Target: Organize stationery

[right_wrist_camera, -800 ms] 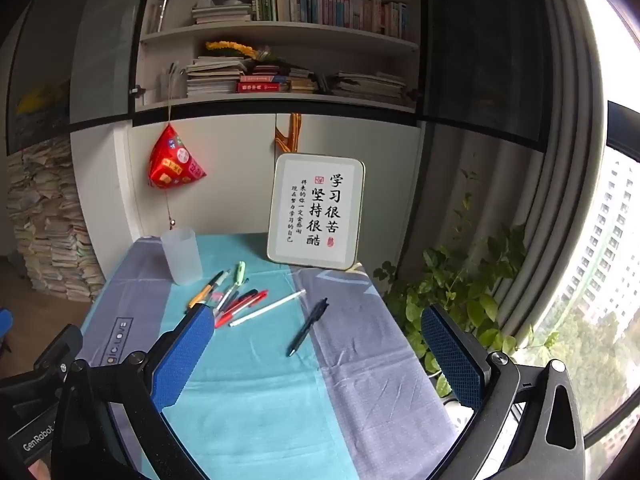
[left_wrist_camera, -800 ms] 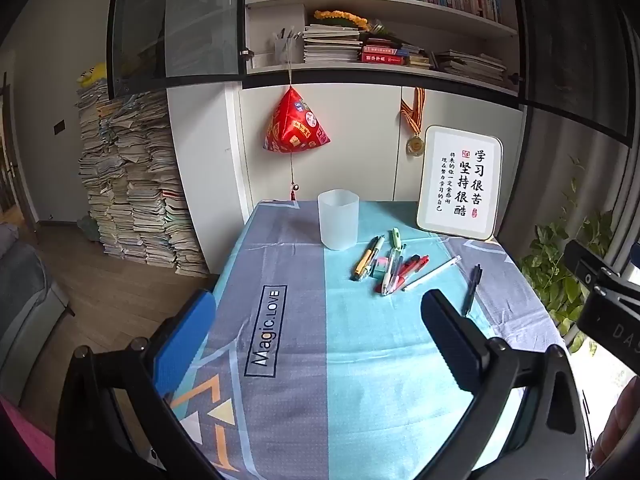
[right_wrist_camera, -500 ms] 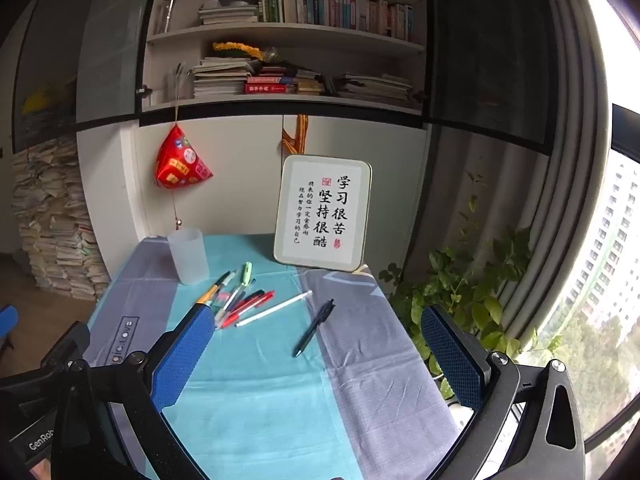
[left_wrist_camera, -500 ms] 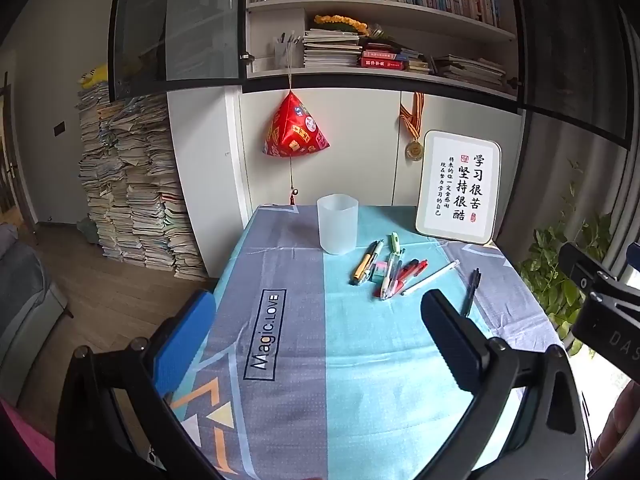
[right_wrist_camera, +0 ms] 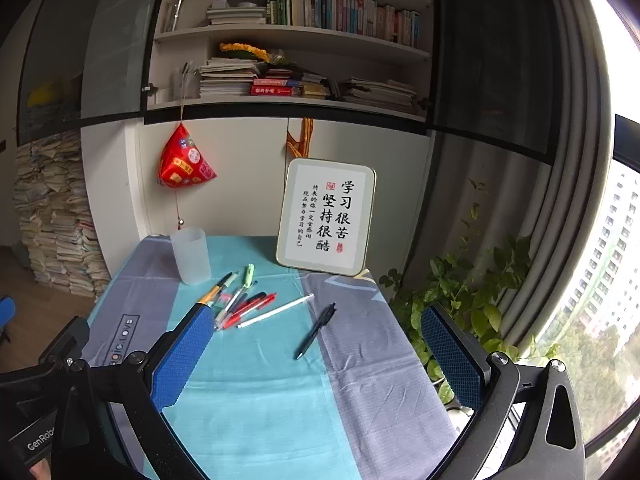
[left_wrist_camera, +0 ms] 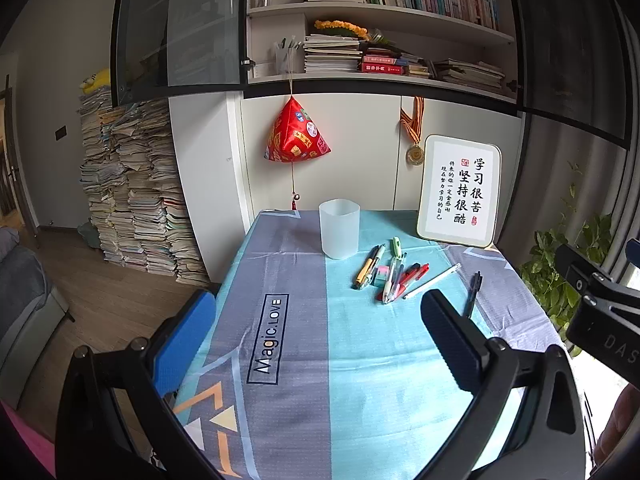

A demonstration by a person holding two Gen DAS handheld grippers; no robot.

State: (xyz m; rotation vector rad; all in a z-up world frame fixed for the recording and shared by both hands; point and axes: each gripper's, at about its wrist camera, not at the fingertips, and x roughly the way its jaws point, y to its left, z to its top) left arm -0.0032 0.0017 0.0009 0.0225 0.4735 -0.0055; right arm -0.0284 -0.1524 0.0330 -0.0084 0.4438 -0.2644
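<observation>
Both grippers, left gripper point(left_wrist_camera: 316, 328) and right gripper point(right_wrist_camera: 316, 344), empty, jaws spread wide. Pens point(right_wrist_camera: 240, 304) heaped just right of translucent cup point(right_wrist_camera: 191, 255) on surface; black pen point(right_wrist_camera: 316, 332) apart, further right. Light, stiff, slippery (likely roll); pinch mid-barrel.

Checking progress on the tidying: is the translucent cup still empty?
Empty, as far as shows. The translucent cup stands upright with no shapes showing through its walls, and the pens lie loose on the tablecloth beside it.

Black tongs point(right_wrist_camera: 316, 354), blue textured pads point(right_wrist_camera: 182, 362), pink sleeve point(left_wrist_camera: 28, 436)
</observation>
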